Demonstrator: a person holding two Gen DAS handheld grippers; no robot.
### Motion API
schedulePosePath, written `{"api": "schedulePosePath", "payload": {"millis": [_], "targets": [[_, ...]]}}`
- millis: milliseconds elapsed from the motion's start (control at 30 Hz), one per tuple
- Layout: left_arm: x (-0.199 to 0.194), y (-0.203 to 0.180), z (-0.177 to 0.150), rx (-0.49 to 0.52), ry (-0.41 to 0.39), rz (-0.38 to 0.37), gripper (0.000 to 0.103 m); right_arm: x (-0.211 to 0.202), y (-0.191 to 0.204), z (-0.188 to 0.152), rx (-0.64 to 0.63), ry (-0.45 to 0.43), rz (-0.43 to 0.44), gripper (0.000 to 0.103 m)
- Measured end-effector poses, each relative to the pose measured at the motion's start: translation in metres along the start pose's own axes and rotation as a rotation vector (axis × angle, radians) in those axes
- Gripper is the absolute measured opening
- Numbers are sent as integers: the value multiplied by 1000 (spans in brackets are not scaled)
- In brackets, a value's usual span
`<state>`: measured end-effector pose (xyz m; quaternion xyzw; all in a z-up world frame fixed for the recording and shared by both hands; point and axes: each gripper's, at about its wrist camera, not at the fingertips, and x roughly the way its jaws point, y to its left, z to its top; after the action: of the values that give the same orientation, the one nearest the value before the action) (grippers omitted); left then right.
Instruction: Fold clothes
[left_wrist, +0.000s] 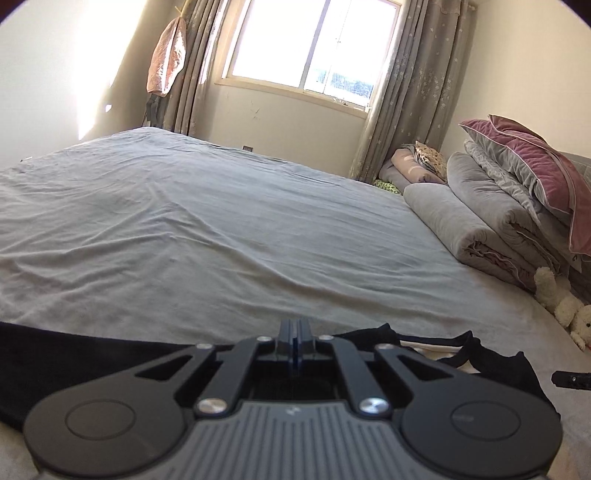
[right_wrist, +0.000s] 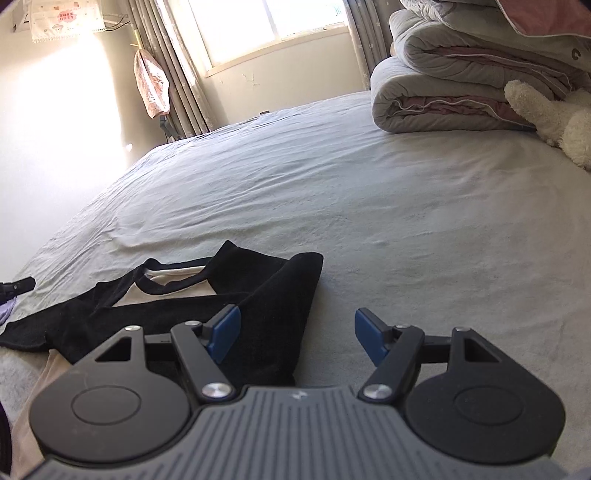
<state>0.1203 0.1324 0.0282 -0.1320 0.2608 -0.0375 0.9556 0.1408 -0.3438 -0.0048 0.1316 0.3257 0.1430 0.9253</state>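
The garment (right_wrist: 207, 295) lies on the bed (right_wrist: 369, 206), folded quilts (right_wrist: 443, 99) stacked at its far right.

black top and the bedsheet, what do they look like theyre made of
Black top: soft matte knit, probably cotton jersey or fleece; it drapes limply with no shine. Bedsheet: thin grey woven cotton by the look; matte, with fine shallow wrinkles.

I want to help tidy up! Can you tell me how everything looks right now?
Black and cream shirt: crumpled on the bed, not folded.
Left gripper: shut.
Right gripper: open, nothing between its fingers.
Bed sheet: spread out, wrinkled.
Quilts: folded, stacked.
Curtains: drawn open.
Plush toy: lying by the quilts.
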Motion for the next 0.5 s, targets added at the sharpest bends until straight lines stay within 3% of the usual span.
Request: {"api": "schedulePosePath", "payload": {"millis": [100, 167, 233, 300, 500], "targets": [[14, 17, -1, -88, 86, -30, 3, 21, -9, 8, 54, 32, 4, 70], [22, 26, -4, -152, 139, -59, 10, 31, -12, 11, 81, 51, 11, 68], [28, 32, -8, -196, 168, -76, 31, 38, -13, 13, 94, 59, 27, 66], [36, 36, -11, -224, 202, -95, 45, 42, -13, 14, 99, 62, 28, 65], [63, 41, -21, -313, 261, -141, 37, 51, -21, 14, 151, 68, 29, 55]]}}
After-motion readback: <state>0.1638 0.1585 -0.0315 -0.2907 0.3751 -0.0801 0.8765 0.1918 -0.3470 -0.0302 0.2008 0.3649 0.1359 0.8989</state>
